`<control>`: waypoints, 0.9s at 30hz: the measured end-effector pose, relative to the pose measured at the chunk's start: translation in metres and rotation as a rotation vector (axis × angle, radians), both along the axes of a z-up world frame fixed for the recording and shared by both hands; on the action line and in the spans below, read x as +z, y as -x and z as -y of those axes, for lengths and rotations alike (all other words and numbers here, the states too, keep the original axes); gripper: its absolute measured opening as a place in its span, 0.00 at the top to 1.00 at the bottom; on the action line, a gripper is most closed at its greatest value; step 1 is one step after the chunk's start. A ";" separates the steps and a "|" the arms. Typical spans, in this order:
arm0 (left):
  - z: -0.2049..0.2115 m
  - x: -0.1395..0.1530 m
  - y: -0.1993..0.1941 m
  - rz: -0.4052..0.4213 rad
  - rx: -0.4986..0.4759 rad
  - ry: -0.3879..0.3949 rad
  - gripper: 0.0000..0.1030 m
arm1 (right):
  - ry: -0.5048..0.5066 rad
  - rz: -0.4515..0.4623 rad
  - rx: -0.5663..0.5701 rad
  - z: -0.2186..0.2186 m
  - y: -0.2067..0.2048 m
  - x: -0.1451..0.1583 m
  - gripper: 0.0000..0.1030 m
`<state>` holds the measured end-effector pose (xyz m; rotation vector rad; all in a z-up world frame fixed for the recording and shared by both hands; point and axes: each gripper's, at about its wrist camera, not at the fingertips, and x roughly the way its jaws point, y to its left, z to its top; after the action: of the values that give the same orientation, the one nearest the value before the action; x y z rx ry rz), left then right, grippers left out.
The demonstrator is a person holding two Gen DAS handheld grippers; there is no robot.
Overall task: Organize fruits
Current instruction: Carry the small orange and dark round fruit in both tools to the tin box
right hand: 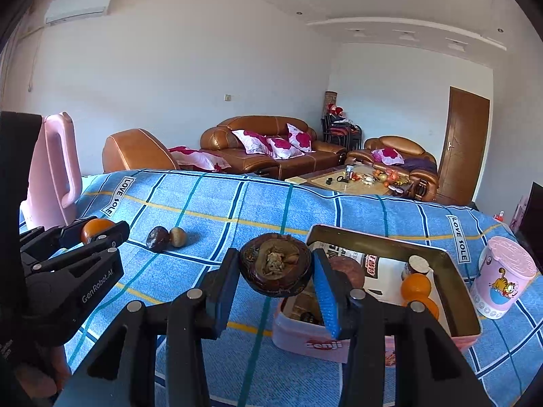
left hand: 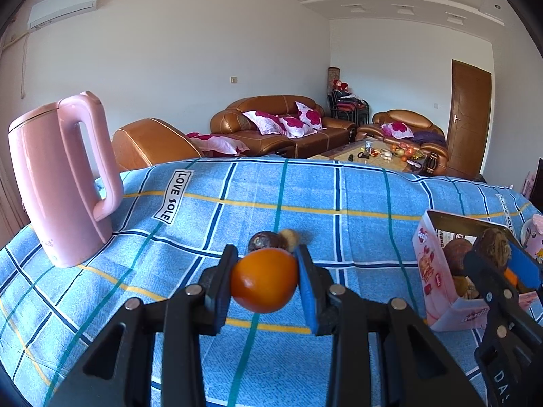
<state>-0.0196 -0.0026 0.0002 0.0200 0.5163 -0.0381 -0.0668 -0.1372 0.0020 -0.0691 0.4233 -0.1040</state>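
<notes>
Jaws of left gripper (left hand: 264, 279) are clamping an orange (left hand: 264, 279) above the table (left hand: 237, 183); right gripper (right hand: 275, 273) jaws are clamping a dark halved fruit (right hand: 275, 264) over the pink tin box (right hand: 339, 344). Two small fruits (right hand: 166, 237) are lying at 10 o'clock from it. Pink kettle (left hand: 57, 183) is standing at 9 o'clock.

Orange (left hand: 264, 279) gripper-held; brown fruit (right hand: 275, 269) held beside tin (right hand: 458, 308).
</notes>
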 end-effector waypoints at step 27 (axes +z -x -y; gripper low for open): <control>0.087 0.002 0.013 0.005 -0.138 -0.007 0.65 | 0.028 0.015 -0.125 0.088 0.022 0.004 0.56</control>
<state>-0.0329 -0.0897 0.0023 0.0625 0.5091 -0.1709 -0.0890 -0.2248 0.0058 -0.0698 0.4108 -0.2338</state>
